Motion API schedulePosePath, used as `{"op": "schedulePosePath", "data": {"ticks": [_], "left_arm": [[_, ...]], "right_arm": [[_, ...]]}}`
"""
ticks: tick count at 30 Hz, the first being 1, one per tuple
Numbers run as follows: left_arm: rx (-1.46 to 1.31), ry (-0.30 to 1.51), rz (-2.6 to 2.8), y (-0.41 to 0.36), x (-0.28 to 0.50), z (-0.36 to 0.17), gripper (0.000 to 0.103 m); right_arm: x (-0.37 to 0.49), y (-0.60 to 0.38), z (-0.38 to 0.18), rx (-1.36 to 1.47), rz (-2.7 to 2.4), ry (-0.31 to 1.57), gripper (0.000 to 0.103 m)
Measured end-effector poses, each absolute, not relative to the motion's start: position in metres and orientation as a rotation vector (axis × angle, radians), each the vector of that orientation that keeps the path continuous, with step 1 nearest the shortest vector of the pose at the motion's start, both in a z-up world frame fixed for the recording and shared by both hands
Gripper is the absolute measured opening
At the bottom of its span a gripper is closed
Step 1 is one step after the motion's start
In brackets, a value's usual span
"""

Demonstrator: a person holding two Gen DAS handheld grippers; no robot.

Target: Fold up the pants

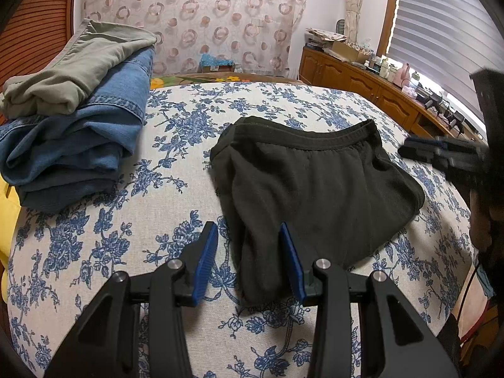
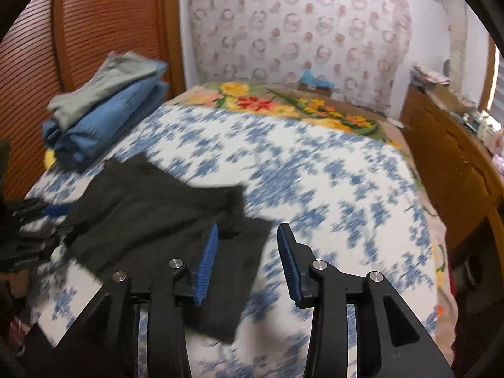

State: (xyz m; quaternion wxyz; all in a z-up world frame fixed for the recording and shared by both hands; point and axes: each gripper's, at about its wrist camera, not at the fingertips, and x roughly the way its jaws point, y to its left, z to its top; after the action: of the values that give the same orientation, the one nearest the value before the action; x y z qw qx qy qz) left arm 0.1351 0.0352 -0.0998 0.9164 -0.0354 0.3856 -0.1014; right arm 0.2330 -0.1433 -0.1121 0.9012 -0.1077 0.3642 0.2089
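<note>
Lying between both grippers' spread fingers, seemingly untouched: folded black pants.

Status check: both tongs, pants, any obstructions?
Left tongs open, straddling the black pants near edge. Right tongs open, empty, over the pants corner. Pants folded on bedspread. Folded jeans stack sits apart, clear.

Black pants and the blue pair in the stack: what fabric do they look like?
The black pants look like soft matte knit, maybe fleece or jersey: fuzzy surface, gathered elastic waistband, limp drape. The blue pants look like denim: faded mottled weave, stitched hem, stiff thick folds. The grey-green pants on top seem smooth woven cotton, though that is less sure. Both grippers, left and right, are open.
</note>
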Motion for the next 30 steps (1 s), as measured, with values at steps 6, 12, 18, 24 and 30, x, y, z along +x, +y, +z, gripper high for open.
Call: {"op": "schedulePosePath", "data": {"ticks": [6,12,18,24,30], "left_arm": [[-0.071,0.793,-0.208,0.034,0.135,-0.099,0.04],[-0.049,0.787,-0.218,0.033,0.135,-0.102,0.037],[-0.023,0.775,-0.254,0.028,0.132,-0.099,0.011],[-0.033,0.772,-0.271,0.034,0.128,-0.095,0.003],[-0.059,0.754,-0.307,0.035,0.103,-0.083,0.003]], "right_arm": [[0.21,-0.131,-0.131,-0.231,0.479,0.796,0.041],[0.2,-0.147,-0.139,-0.217,0.448,0.814,0.043],[0.2,-0.164,-0.147,-0.15,0.483,0.861,0.043],[0.196,-0.161,-0.15,-0.143,0.554,0.87,0.011],[0.18,-0.165,-0.141,-0.163,0.592,0.855,0.006]]}}
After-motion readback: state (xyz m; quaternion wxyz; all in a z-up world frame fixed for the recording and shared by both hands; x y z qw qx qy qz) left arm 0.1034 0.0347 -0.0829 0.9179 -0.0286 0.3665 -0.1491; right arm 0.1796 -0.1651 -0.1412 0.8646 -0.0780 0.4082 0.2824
